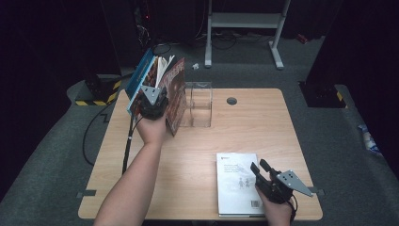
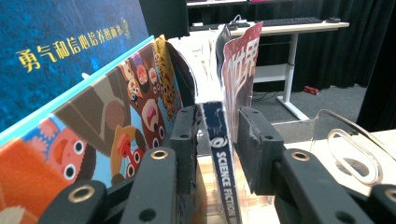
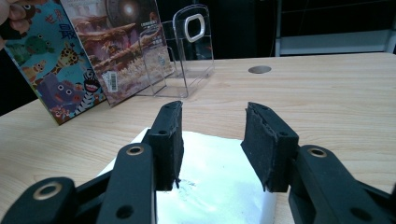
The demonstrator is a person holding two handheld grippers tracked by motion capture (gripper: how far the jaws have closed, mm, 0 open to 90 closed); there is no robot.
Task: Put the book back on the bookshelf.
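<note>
Several books lean together at the table's far left: a blue one (image 1: 140,77) (image 2: 60,42), a colourful cartoon-animal one (image 2: 116,121) (image 3: 51,70) and a thick science fiction book (image 2: 219,154) with a red-brown cover (image 1: 176,92) (image 3: 121,46). My left gripper (image 1: 157,94) (image 2: 217,126) is shut on the science fiction book's spine, one jaw on each side. A white book (image 1: 235,186) (image 3: 215,186) lies flat at the front right. My right gripper (image 1: 259,165) (image 3: 214,126) hovers open just over it, holding nothing.
A clear acrylic book stand (image 1: 200,106) (image 3: 187,51) (image 2: 345,144) sits right of the leaning books. A round cable hole (image 1: 231,100) (image 3: 259,69) lies in the wooden table (image 1: 244,127). A white desk frame (image 1: 244,21) stands behind on the floor.
</note>
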